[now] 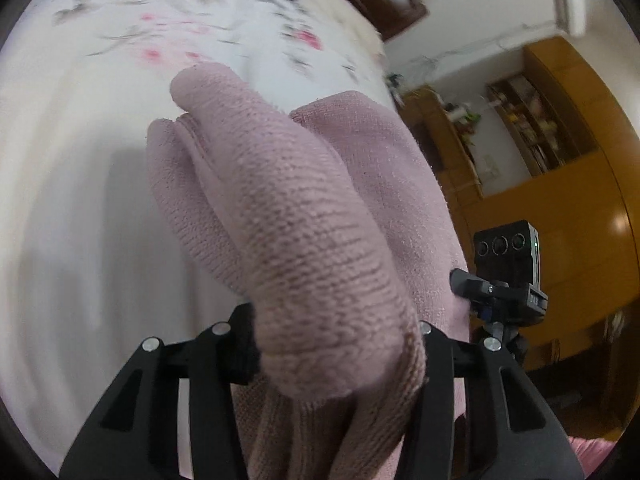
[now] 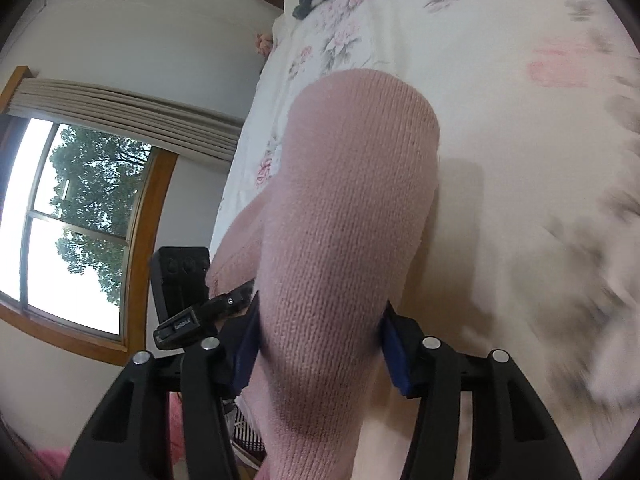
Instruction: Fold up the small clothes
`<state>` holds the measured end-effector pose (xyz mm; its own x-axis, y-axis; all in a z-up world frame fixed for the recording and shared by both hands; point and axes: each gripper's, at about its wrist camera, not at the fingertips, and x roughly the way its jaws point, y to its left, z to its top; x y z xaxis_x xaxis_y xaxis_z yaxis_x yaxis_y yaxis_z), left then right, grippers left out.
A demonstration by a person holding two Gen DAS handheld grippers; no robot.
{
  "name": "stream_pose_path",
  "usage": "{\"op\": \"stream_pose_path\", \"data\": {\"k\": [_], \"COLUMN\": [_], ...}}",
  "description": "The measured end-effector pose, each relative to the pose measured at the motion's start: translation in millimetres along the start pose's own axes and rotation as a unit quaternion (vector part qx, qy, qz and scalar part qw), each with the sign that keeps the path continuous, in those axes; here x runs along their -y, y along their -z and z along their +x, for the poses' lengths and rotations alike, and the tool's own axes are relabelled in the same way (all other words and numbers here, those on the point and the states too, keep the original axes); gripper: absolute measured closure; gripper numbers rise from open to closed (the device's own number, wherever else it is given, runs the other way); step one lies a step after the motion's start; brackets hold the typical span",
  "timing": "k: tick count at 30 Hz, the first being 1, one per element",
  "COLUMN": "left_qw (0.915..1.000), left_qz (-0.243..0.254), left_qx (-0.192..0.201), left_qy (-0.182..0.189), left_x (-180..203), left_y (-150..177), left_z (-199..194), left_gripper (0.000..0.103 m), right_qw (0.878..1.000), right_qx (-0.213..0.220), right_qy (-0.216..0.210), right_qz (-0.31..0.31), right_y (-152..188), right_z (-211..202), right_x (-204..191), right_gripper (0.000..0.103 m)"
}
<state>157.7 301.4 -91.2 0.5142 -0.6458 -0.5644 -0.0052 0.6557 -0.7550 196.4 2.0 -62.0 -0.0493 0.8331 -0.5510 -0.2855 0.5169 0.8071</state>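
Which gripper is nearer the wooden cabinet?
Right. The right gripper lies between the left gripper and the wooden cabinet; the left gripper is on its far side, farther from the cabinet.

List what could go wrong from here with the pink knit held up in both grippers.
1. The left gripper and the right gripper each clamp a thick bunch of the pink knit garment; bulky layers may slip out unevenly.
2. The cloth drapes over both lenses, hiding the landing spot on the floral bedsheet, so the fold may land crooked.
3. The other gripper's camera sits close against the cloth, which may snag on it.
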Motion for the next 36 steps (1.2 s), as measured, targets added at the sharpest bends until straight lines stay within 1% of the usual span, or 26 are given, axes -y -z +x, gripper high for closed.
{"op": "stream_pose_path", "data": {"k": [4,7,8,10,11,14,15,18,20,23,26,28,32,33,36], "left_qw": [0.9998,0.9998,0.9998,0.9997,0.9995,0.9992,0.9991,0.9994,0.9994,0.9989,0.9981,0.9974,0.9967,0.9964,0.9939], "left_qz": [0.0,0.012,0.011,0.014,0.018,0.015,0.01,-0.02,-0.024,-0.034,-0.024,-0.014,-0.003,0.002,0.028], "left_qx": [-0.004,-0.006,-0.009,-0.019,-0.022,-0.022,-0.02,-0.007,-0.003,-0.008,-0.014,-0.017,-0.012,-0.01,-0.019], "left_qy": [0.017,0.013,0.01,-0.001,-0.011,-0.03,-0.035,-0.026,-0.026,-0.032,-0.055,-0.069,-0.08,-0.084,-0.104], "left_x": [38.8,59.5,62.4,63.1,62.8,50.1,43.5,22.5,17.8,19.0,21.6,26.1,31.3,34.5,48.9], "left_y": [40.8,73.6,85.1,105.6,112.5,138.1,145.8,155.9,157.0,160.8,163.2,167.9,180.0,184.9,195.0], "left_z": [25.0,45.5,52.4,64.8,72.4,80.9,82.6,80.2,79.5,76.8,65.1,55.3,29.4,24.4,24.7], "left_gripper": [0.059,0.059,0.059,0.059,0.059,0.057,0.056,0.052,0.05,0.047,0.046,0.046,0.046,0.044,0.041], "right_qw": [1.0,0.999,0.999,0.998,0.998,0.996,0.996,0.995,0.995,0.994,0.993,0.992,0.993,0.992,0.993], "right_qx": [0.014,0.025,0.026,0.024,0.024,0.021,0.022,0.035,0.044,0.05,0.053,0.054,0.045,0.044,0.041], "right_qy": [0.016,0.028,0.031,0.042,0.045,0.062,0.065,0.07,0.067,0.07,0.085,0.086,0.086,0.086,0.078], "right_qz": [0.006,0.019,0.024,0.04,0.045,0.066,0.064,0.054,0.06,0.061,0.066,0.069,0.074,0.075,0.081], "right_y": [34.9,61.6,66.5,88.6,94.2,121.2,128.2,138.9,141.5,140.2,146.7,156.1,183.0,191.3,209.6], "right_z": [-57.6,-92.1,-93.8,-104.4,-105.4,-101.0,-99.6,-94.7,-92.3,-88.1,-94.9,-100.2,-105.6,-107.1,-107.7], "right_x": [13.6,33.6,35.2,57.1,63.4,93.7,100.5,107.1,112.8,110.8,104.8,102.4,104.4,105.5,108.6], "right_gripper": [0.049,0.049,0.049,0.049,0.049,0.049,0.049,0.048,0.046,0.043,0.035,0.035,0.034,0.034,0.034]}}
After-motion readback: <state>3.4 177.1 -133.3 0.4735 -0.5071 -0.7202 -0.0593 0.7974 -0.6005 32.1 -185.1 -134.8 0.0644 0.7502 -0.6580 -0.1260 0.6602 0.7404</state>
